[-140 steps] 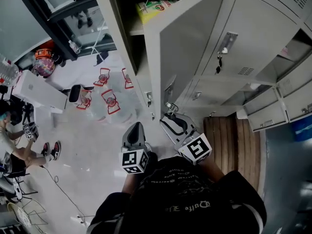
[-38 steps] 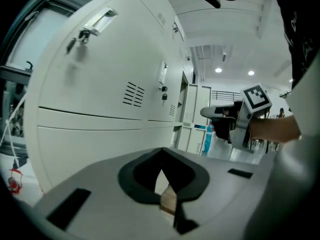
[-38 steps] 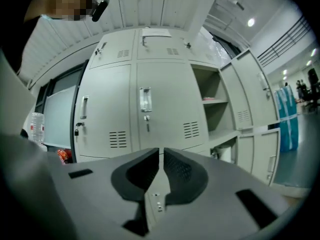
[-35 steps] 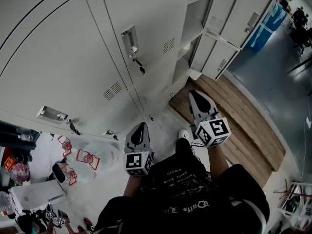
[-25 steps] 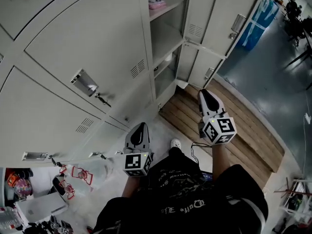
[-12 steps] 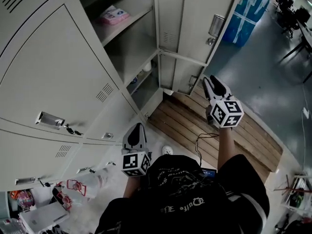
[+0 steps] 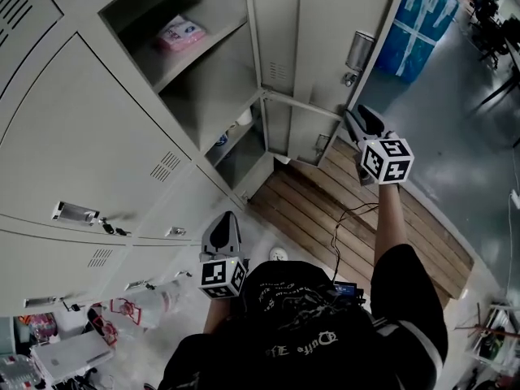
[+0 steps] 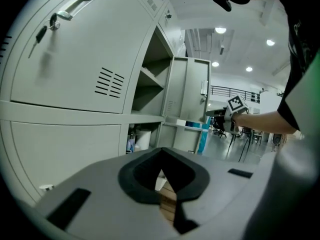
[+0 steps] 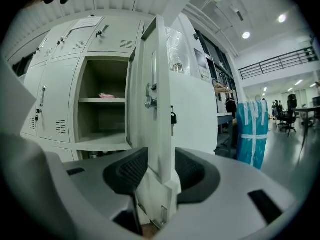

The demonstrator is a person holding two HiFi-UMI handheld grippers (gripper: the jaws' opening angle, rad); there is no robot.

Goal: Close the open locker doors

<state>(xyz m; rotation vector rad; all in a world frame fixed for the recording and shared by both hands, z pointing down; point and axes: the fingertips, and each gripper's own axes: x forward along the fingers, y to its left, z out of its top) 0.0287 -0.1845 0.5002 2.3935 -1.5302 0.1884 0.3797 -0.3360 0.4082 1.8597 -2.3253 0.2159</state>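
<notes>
Right gripper (image 7: 358,121) lifted, reached forward: open locker door (image 9: 158,84) edge now between its opening jaws, unclamped. Left gripper (image 8: 165,180) low, jaws together, empty. Step: closing upper door. Next likely: nudge edge leftward, toward cabinet.

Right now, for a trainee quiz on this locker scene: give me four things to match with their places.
1 pink packet
2 right gripper
3 left gripper
4 blue bundle

A low, by closed lockers
B on the open locker's shelf
C at the open door edge
D standing on the floor

Pairs: 1-B, 2-C, 3-A, 4-D. The right gripper's jaws are opening, door edge between them.
</notes>
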